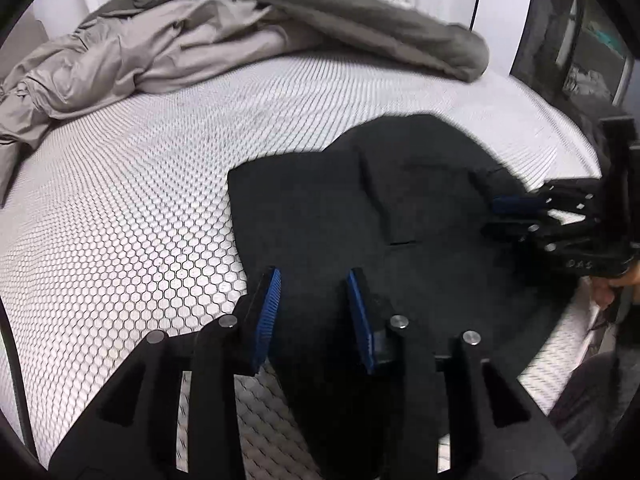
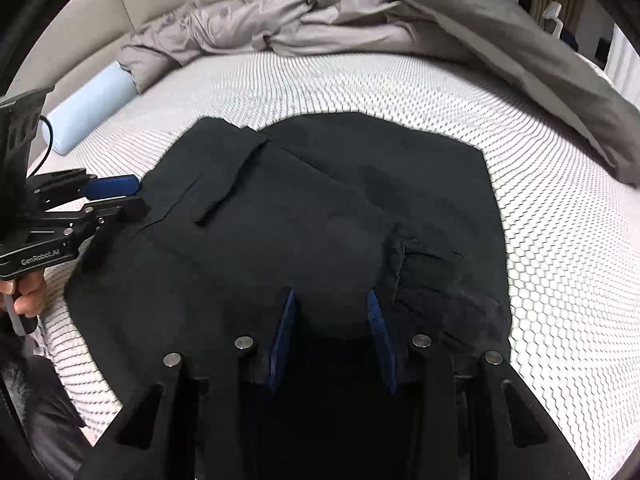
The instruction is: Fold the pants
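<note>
Lying ahead of both sets of jaws, the black pants (image 2: 320,208) sit as a compact, roughly squared bundle on the bed (image 2: 560,280), so the folding looks well along. Left gripper (image 1: 314,312): jaws wide, holding nothing, over the bundle's near edge. Right gripper (image 2: 332,336): jaws wide, also holding nothing, over the near middle of the cloth.

To finish well: likely pinch only the top layers at the near edge, lift both sides evenly, lay them over square, then press flat.

Cloth is matte, soft, with a raised flap and a pocket seam showing. Mattress cover is white with a honeycomb mesh texture. Beyond the jaws, a crumpled grey duvet (image 2: 280,24).
</note>
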The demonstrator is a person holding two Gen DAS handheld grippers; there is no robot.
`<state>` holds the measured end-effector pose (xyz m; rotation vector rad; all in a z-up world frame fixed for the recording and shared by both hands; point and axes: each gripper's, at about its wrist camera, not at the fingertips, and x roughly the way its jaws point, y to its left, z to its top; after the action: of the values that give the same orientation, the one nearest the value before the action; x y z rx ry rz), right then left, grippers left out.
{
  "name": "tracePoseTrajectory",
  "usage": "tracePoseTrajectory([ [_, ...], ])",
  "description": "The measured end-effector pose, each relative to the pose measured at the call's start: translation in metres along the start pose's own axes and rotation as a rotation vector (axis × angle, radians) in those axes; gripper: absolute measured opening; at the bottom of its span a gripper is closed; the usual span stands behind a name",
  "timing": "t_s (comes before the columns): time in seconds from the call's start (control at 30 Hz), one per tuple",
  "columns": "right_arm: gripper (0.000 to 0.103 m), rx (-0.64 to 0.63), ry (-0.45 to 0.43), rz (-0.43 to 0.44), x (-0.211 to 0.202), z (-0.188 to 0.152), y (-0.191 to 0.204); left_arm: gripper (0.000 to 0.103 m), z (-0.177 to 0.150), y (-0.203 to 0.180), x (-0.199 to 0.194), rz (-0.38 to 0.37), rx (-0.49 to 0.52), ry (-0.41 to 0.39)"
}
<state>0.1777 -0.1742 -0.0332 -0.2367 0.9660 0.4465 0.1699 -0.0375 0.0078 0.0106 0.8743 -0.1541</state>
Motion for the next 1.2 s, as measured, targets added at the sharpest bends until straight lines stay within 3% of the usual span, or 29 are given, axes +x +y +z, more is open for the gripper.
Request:
tracePoseTrajectory([
  [0.07,0.038,0.001,-0.042,0.04,-0.017,-0.005,0.011,0.032,0.001,-0.011,-0.012,-0.034,0.022,-0.034],
  [0.17,0.04,-0.024,-0.09,0.114,-0.014,0.004,0.041,0.032,-0.006,-0.034,0.006,-0.037,0.098,0.02],
  [0.2,0.04,-0.026,-0.073,0.117,-0.006,0.005,0.046,0.032,-0.011,-0.034,0.019,-0.018,0.103,0.055],
  [0.27,0.04,-0.039,0.012,0.112,0.016,-0.014,0.054,0.032,-0.015,-0.031,0.021,-0.027,0.114,0.045],
  [0.33,0.04,-0.088,0.003,0.104,0.014,-0.027,0.045,0.033,-0.023,-0.02,0.009,-0.032,0.121,0.053],
  [0.43,0.039,-0.067,-0.006,0.014,-0.006,-0.04,0.016,0.039,-0.036,-0.004,-0.01,-0.005,0.091,0.049],
  [0.5,0.039,-0.004,-0.039,0.063,-0.022,-0.049,0.004,0.037,-0.035,-0.003,-0.021,0.022,0.076,0.017],
  [0.57,0.039,0.005,-0.07,0.047,-0.036,-0.052,0.01,0.037,-0.033,-0.013,-0.032,-0.041,0.079,-0.03],
  [0.67,0.04,-0.03,-0.112,0.168,-0.046,-0.054,0.035,0.037,-0.039,-0.041,-0.028,-0.099,0.135,-0.024],
  [0.73,0.041,-0.085,-0.048,0.199,-0.029,-0.058,0.057,0.037,-0.048,-0.046,-0.008,-0.129,0.175,0.047],
  [0.8,0.041,-0.187,0.002,0.132,-0.014,-0.07,0.07,0.036,-0.058,-0.04,-0.002,-0.155,0.196,0.057],
  [0.87,0.041,-0.249,-0.025,0.063,-0.02,-0.081,0.062,0.036,-0.061,-0.031,-0.01,-0.189,0.181,0.047],
  [0.93,0.04,-0.19,-0.03,0.016,-0.038,-0.091,0.032,0.036,-0.066,-0.021,-0.021,-0.193,0.164,0.04],
  [1.07,0.039,-0.135,-0.066,0.059,-0.067,-0.11,0.002,0.036,-0.07,-0.012,-0.035,-0.159,0.16,0.036],
  [1.2,0.039,-0.036,-0.113,0.156,-0.08,-0.101,-0.016,0.036,-0.068,-0.01,-0.058,-0.147,0.133,-0.021],
])
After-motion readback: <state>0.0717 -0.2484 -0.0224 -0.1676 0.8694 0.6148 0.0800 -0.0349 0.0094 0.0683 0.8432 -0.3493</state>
